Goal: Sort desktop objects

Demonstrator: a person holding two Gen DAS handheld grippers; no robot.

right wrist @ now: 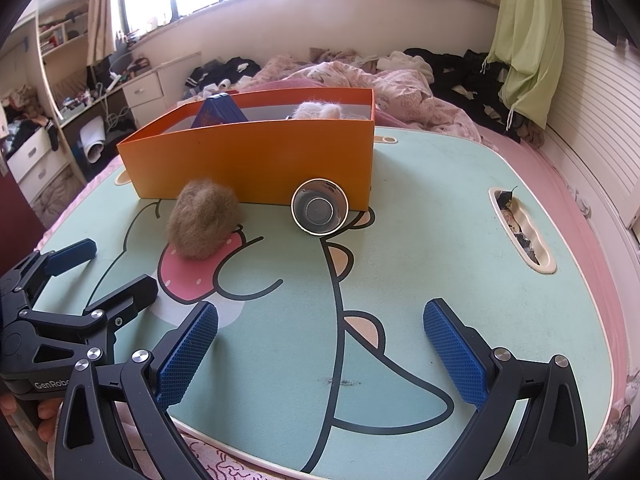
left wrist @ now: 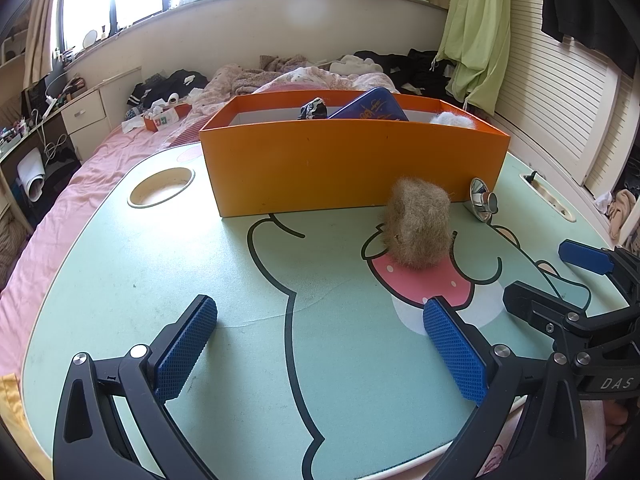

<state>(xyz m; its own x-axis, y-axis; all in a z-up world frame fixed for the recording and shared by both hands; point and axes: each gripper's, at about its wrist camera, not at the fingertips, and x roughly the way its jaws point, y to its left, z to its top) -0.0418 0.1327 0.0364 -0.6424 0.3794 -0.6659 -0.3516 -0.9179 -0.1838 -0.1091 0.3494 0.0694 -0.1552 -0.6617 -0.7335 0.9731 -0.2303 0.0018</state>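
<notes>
An orange box (left wrist: 344, 168) (right wrist: 256, 156) stands at the back of the green lap table. In it are a blue tin (left wrist: 370, 106) (right wrist: 218, 112), a white fluff ball (left wrist: 454, 119) (right wrist: 318, 110) and a black-and-white item (left wrist: 314, 109). A brown fluff ball (left wrist: 418, 224) (right wrist: 204, 220) sits on the table in front of the box. A shiny metal cup (left wrist: 482, 200) (right wrist: 319, 207) lies on its side against the box. My left gripper (left wrist: 320, 344) (right wrist: 106, 270) is open and empty. My right gripper (right wrist: 320, 352) (left wrist: 560, 276) is open and empty, beside the left one.
The table (left wrist: 160, 264) (right wrist: 440, 220) has a round cup hole (left wrist: 162, 187) at the left and a slot (right wrist: 524, 232) (left wrist: 550, 196) at the right holding small bits. It rests on a pink bed with clothes and blankets behind; drawers stand at the left.
</notes>
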